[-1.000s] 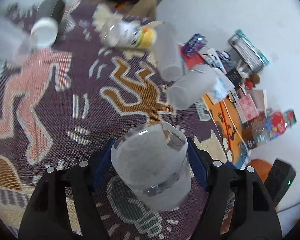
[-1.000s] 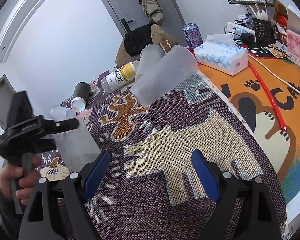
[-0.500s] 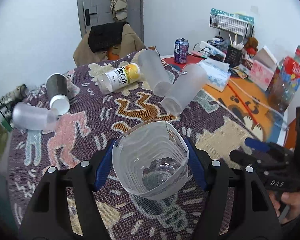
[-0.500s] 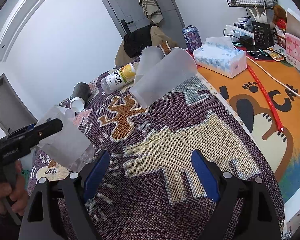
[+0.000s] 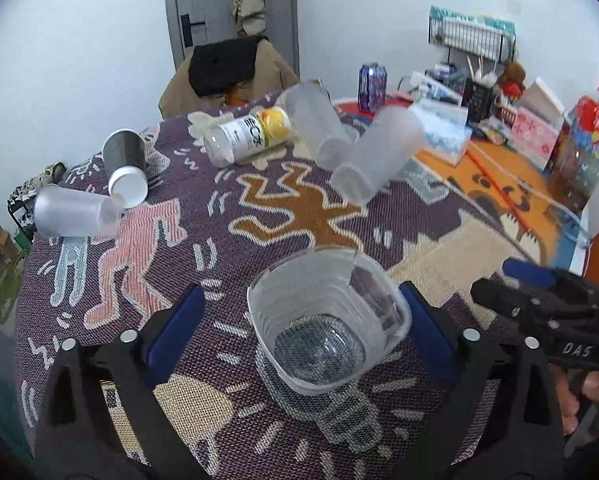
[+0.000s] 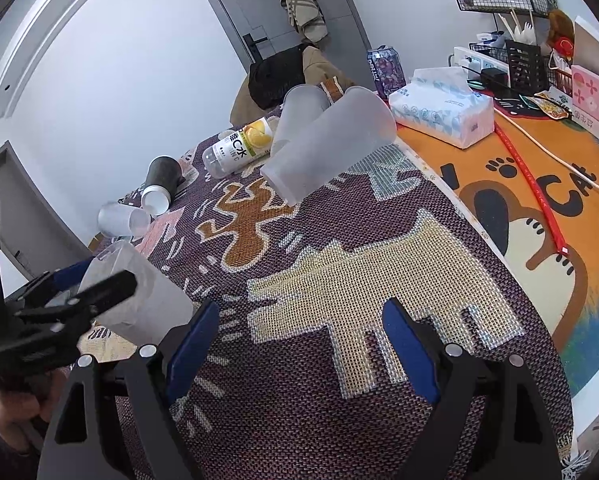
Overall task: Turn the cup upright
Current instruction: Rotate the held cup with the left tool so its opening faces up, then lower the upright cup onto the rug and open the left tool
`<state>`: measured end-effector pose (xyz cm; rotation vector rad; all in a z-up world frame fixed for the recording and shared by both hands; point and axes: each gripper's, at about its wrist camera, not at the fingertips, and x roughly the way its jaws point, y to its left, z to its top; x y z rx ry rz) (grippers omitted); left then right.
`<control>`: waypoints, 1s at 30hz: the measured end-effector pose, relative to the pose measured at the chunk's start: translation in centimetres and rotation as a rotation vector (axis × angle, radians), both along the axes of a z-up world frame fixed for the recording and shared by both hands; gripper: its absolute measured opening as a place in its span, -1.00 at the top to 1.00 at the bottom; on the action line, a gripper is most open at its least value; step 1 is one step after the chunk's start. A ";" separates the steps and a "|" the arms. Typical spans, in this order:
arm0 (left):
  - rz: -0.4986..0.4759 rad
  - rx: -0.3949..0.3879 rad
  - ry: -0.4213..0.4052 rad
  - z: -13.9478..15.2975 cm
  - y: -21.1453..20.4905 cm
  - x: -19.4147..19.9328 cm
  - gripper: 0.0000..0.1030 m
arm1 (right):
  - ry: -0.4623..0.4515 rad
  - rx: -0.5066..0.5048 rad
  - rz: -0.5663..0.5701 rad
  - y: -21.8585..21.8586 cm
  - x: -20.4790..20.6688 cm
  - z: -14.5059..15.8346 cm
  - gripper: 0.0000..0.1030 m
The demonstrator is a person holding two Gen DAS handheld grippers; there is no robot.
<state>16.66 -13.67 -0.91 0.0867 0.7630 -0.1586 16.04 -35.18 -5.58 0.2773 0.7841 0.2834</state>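
A frosted clear plastic cup point(image 5: 327, 332) stands mouth up on the patterned cloth between the fingers of my left gripper point(image 5: 299, 328). The blue pads stand wide of its sides, so the gripper is open. The same cup point(image 6: 139, 300) shows at the left of the right wrist view, partly behind the left gripper's fingers point(image 6: 99, 292). My right gripper point(image 6: 299, 336) is open and empty above the cloth, to the right of the cup.
Two frosted cups point(image 5: 375, 160) point(image 5: 315, 124) lie tipped at mid-table, another point(image 5: 71, 212) at the left. A dark paper cup point(image 5: 125, 168) and a bottle point(image 5: 247, 136) lie on their sides. A tissue box point(image 6: 443, 114), a can point(image 6: 385, 66) and boxes stand at the right.
My left gripper turned the cup from tilted to mouth up, lowered it onto the cloth and opened off it. The right gripper has stayed nearly still.
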 end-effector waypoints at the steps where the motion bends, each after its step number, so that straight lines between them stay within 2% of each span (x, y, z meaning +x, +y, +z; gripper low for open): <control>1: -0.003 -0.013 -0.001 0.2 0.2 -0.1 -0.89 | -0.002 -0.001 0.001 0.0 -0.1 0.1 -0.60; 11: -0.014 -0.095 -0.031 1.3 1.5 -2.7 -0.89 | -0.033 -0.016 0.003 0.7 -2.0 0.9 -0.60; 14: -0.012 -0.116 -0.043 1.5 2.2 -3.4 -0.89 | -0.051 -0.027 0.001 1.1 -2.8 1.3 -0.71; 18: 0.006 -0.125 -0.068 1.6 3.3 -4.8 -0.89 | -0.090 -0.042 0.002 2.0 -4.2 2.1 -0.86; 24: 0.048 -0.112 -0.139 1.9 5.2 -7.0 -0.89 | -0.123 -0.061 -0.003 3.2 -5.7 3.0 -0.86; 30: 0.076 -0.125 -0.175 2.2 7.2 -9.0 -0.89 | -0.143 -0.077 0.019 5.0 -7.2 3.5 -0.86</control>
